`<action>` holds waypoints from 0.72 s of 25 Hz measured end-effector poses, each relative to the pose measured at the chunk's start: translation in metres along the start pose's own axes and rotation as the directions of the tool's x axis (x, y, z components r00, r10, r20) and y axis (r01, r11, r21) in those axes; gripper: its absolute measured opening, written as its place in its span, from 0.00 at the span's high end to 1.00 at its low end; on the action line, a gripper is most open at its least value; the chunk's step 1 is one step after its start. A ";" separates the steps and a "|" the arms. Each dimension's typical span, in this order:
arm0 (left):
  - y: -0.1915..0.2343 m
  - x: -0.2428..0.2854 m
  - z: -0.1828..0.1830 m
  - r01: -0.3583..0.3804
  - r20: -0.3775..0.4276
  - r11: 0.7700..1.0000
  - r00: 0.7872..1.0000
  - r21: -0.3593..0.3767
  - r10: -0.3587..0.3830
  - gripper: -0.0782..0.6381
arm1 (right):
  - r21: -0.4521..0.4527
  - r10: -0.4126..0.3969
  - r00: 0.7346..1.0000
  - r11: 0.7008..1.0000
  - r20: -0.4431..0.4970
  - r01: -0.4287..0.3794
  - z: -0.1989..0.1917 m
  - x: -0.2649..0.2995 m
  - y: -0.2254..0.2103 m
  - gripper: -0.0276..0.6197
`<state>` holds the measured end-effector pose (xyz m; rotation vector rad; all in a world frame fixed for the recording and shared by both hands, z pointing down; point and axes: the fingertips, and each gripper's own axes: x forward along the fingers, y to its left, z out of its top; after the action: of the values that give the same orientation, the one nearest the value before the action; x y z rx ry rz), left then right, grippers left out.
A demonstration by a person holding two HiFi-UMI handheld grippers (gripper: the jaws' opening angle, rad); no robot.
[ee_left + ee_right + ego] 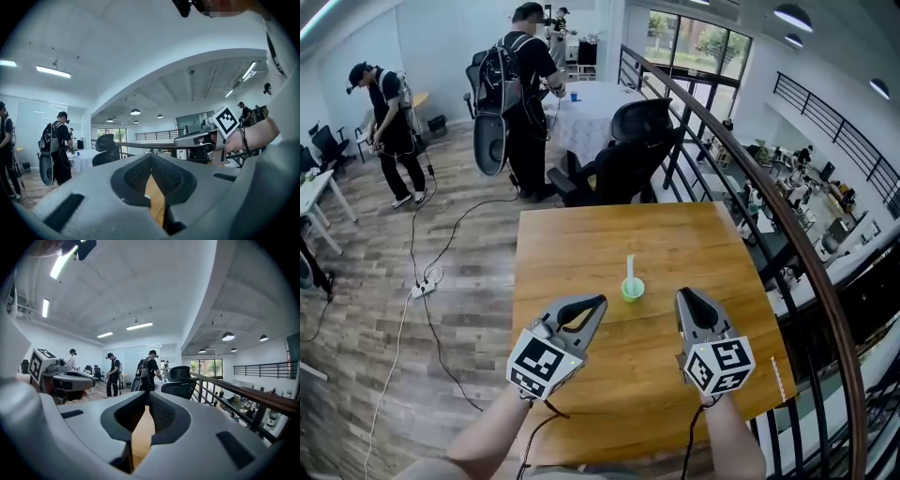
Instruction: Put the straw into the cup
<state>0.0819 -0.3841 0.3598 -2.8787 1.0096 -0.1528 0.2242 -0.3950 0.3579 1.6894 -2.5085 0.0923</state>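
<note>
The straw (630, 266) is seen upright in the green cup (633, 291) on the table (572, 244). The left gripper (598, 302) and right gripper (684, 295) are held just nearside of it, both pairs of jaws pressed together, empty.

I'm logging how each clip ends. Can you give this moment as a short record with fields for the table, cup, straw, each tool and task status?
table: wooden, cup near its middle
cup: green, upright
straw: standing in the cup, top sticking out
left tool: over the table's near part, apart from the cup, jaws together, empty
right tool: beside it, apart from the cup, jaws together, empty
task status: straw looks already in the cup
</note>
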 end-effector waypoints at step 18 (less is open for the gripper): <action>-0.073 -0.090 0.047 0.057 0.059 0.996 0.996 0.071 -0.061 0.87 | 0.157 0.167 0.974 0.969 0.152 -0.191 0.047 -0.109 0.096 0.91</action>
<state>0.0630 -0.2688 0.3161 -2.8334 0.8920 -0.1001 0.1730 -0.2640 0.2985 1.5711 -2.8271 0.2206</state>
